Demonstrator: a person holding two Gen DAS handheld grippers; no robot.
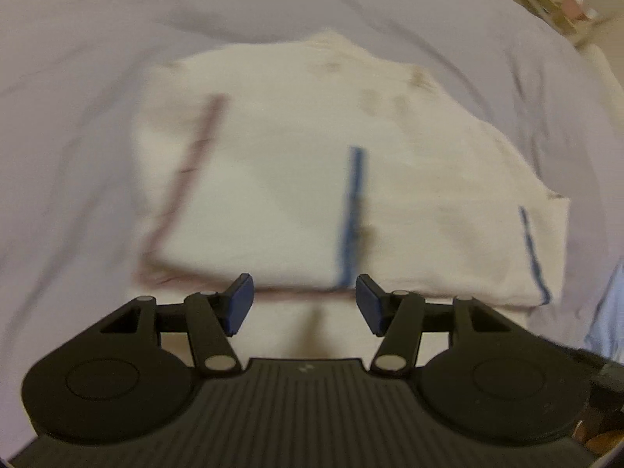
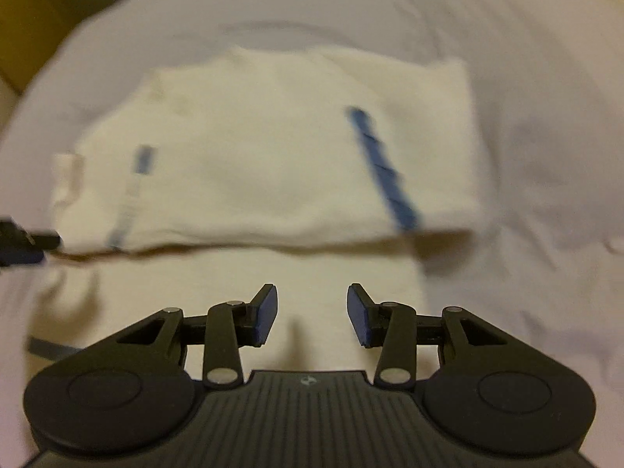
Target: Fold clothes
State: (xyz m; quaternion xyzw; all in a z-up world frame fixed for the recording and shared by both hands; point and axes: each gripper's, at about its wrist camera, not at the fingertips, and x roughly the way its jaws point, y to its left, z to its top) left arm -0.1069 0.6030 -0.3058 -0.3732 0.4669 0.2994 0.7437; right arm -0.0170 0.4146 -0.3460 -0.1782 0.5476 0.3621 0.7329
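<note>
A white cloth [image 1: 296, 179] with a red stripe and blue stripes lies folded on a pale lilac sheet [image 1: 78, 78]. Its upper layer ends at a folded edge, and a lower layer runs on toward me. My left gripper [image 1: 304, 304] hangs over that near edge, jaws apart, nothing between the blue pads. In the right wrist view the same cloth [image 2: 273, 163] shows a blue stripe on its right part. My right gripper [image 2: 312, 314] is over the lower layer, jaws apart and empty. The left gripper's tip [image 2: 23, 241] shows at that view's left edge, at the cloth's fold. Both views are blurred.
The lilac sheet [image 2: 526, 136] spreads wrinkled around the cloth on all sides. Shelves with small items [image 1: 561, 4] stand beyond the sheet at the far right of the left wrist view. A brown surface [image 2: 39, 7] lies past the sheet's edge at the right wrist view's upper left.
</note>
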